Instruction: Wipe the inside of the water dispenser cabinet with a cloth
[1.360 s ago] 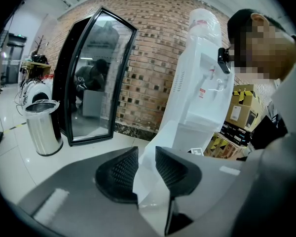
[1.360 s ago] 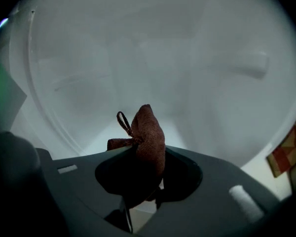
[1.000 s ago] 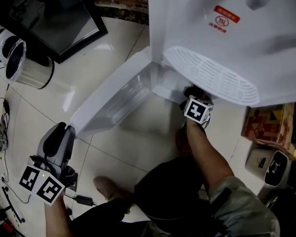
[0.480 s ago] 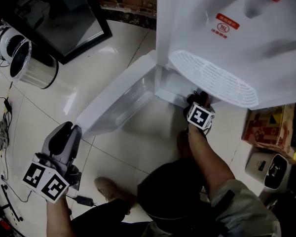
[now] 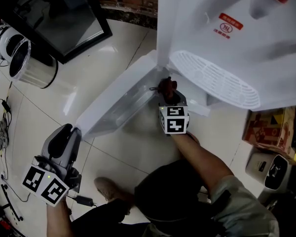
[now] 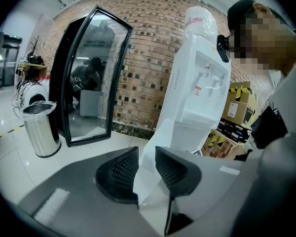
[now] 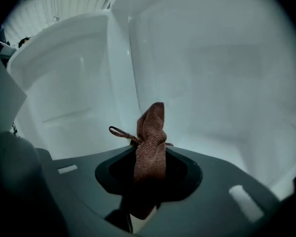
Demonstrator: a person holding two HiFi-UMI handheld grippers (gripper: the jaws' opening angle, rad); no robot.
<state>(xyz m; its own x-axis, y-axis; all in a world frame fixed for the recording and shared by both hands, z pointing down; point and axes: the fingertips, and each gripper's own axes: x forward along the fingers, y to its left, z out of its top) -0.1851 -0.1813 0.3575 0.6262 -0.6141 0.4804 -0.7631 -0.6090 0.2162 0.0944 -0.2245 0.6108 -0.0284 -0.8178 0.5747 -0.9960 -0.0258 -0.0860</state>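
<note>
The white water dispenser (image 5: 227, 28) stands on the tiled floor (image 5: 113, 43). Its lower cabinet door (image 5: 118, 98) is swung wide open to the left, under the grilled drip tray (image 5: 214, 78). The left claw (image 5: 71, 131) is at the door's far free corner. In the left gripper view the white edge of the door runs between its jaws and they pinch it, so it seems to be there to hold the door open.

The right claw (image 5: 167, 94) points up into the angle where the door meets the cabinet body. It is closed on a brown cloth (image 5: 166, 85), a bunched tuft of which sticks out past the jaws with a small loop hanging to one side. In the right gripper view the cloth (image 7: 150, 132) stands in front of the pale cabinet inside (image 7: 212, 83), close to the hinge line. I cannot tell whether it touches any surface.

I would say the wiping is under way, with the cloth at the mouth of the cabinet beside the hinge rather than deep inside. The next move calls for pressing the tuft flat against an inner wall and dragging it along. The grip must stay firm so the cloth does not pull out, and the left claw must hold the door steady.
</note>
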